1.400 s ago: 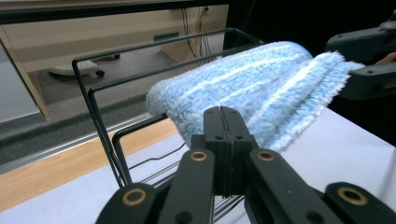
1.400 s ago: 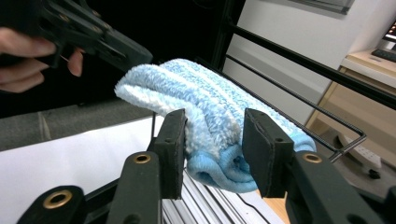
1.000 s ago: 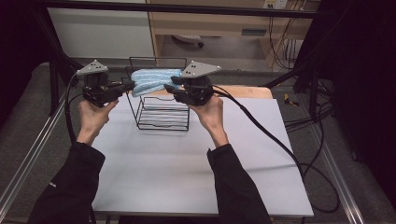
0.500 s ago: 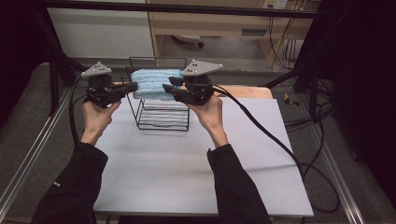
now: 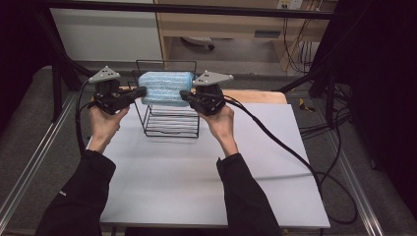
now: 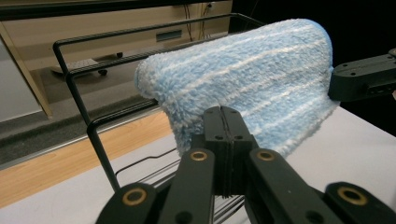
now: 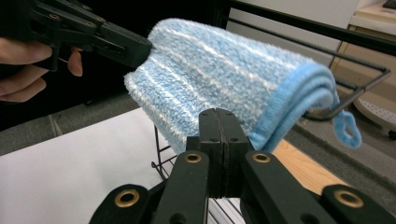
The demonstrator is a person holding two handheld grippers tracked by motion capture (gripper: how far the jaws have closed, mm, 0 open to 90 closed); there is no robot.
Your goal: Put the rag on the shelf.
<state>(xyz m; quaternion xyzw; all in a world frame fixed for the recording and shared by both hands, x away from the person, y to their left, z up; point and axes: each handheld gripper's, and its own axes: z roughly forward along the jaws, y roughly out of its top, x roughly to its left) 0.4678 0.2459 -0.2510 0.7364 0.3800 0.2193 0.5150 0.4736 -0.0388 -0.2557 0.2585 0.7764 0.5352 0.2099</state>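
A folded blue striped towel hangs across the top of a black wire rack at the table's far side. My left gripper is shut on the towel's left end. My right gripper has just been closing and is shut on the right end. In the left gripper view the closed jaws meet the towel at its lower edge, with the right gripper's tip at its far side. In the right gripper view the shut jaws touch the towel, and the left gripper pinches its far corner.
The rack stands on a white table top with a wooden strip along its back edge. A thick black cable trails from the right gripper across the table's right side. A cabinet and more cables lie beyond the table.
The towel was rumpled and tilted; now it lies level and stretched between the two grippers. The right gripper's jaws have closed on its end. Both hands have barely shifted.
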